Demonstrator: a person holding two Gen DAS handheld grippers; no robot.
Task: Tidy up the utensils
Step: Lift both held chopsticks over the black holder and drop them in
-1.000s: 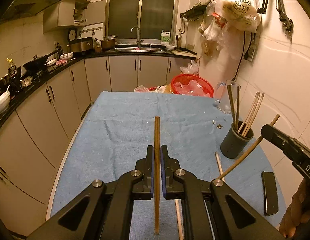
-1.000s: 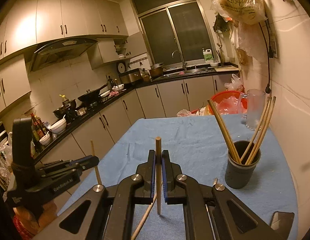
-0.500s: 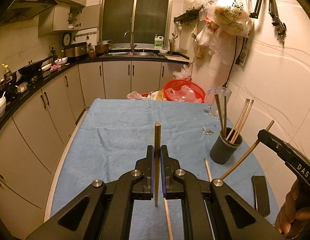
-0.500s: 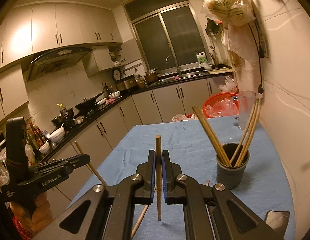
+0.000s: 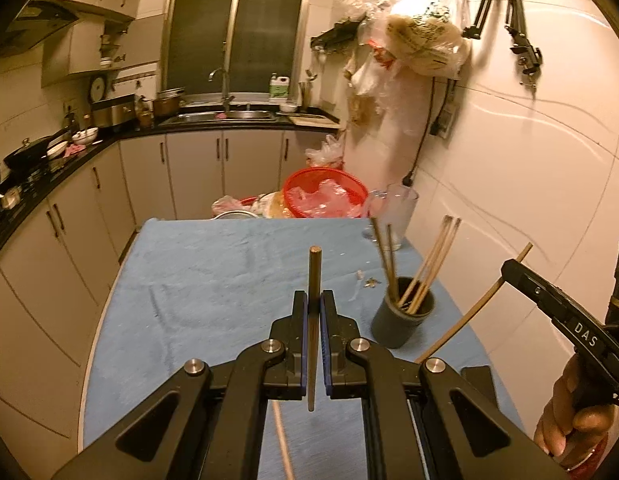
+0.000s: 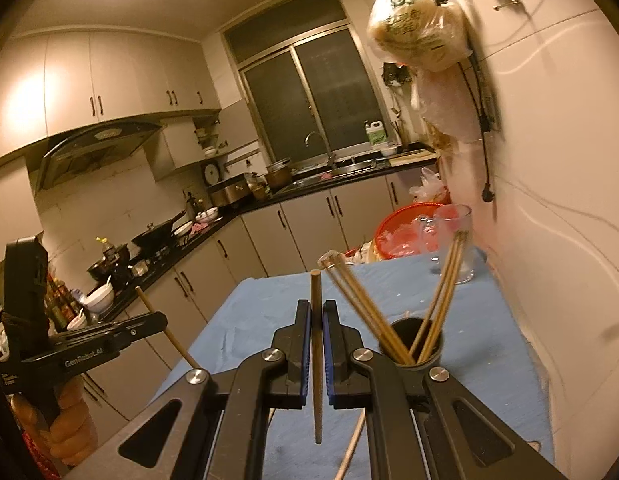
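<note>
The dark round holder cup [image 5: 403, 318] already has several wooden chopsticks, while the left gripper [image 5: 314, 322] and right gripper [image 6: 317, 330] each stay clamped on 1 thin wooden chopstick [image 5: 313, 320], not yet dropped in, and 1 pale chopstick [image 5: 283, 440] lies on the blue cloth [image 5: 213, 280]

- The loose chopstick [image 5: 280, 436] on the blue cloth [image 5: 213, 280] runs under the left gripper's [image 5: 314, 312] black frame — its upper stretch hidden, its lower end cut off by the picture's edge.
- The dark holder's [image 6: 415, 346] base is hidden behind the right gripper's [image 6: 316, 320] frame.
- The hand [image 5: 577, 420] at the left view's right edge is cut off there.
- The printing on the hanging plastic bag [image 6: 417, 24] is too blurred to read.
- Small scraps [image 5: 369, 281] on the cloth — too small to identify.
</note>
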